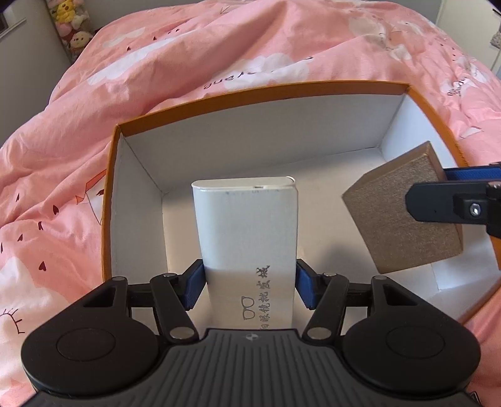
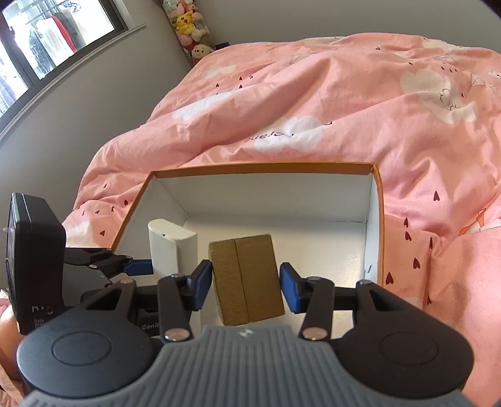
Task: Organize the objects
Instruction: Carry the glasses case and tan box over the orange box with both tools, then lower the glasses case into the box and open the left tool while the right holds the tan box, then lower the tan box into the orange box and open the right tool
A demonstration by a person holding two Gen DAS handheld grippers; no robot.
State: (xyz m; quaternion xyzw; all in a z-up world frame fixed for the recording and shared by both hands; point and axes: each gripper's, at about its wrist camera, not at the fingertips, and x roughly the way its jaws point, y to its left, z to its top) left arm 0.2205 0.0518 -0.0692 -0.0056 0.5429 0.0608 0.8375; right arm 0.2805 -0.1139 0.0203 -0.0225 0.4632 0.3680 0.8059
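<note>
An open orange box with white inside (image 1: 281, 141) lies on the pink bed; it also shows in the right wrist view (image 2: 266, 194). My left gripper (image 1: 249, 285) is shut on a white glasses case (image 1: 247, 231) with grey lettering, held over the box floor; the case also shows in the right wrist view (image 2: 170, 247). My right gripper (image 2: 245, 286) holds a brown textured box (image 2: 247, 278) inside the orange box, with a slight gap at the right pad. The brown box (image 1: 397, 216) shows at right in the left wrist view, with a right finger (image 1: 444, 203) over it.
A pink duvet (image 1: 219, 47) with white clouds surrounds the orange box. Plush toys (image 2: 188, 22) stand by the grey wall at the bed's far corner. A window (image 2: 47, 37) is at upper left in the right wrist view.
</note>
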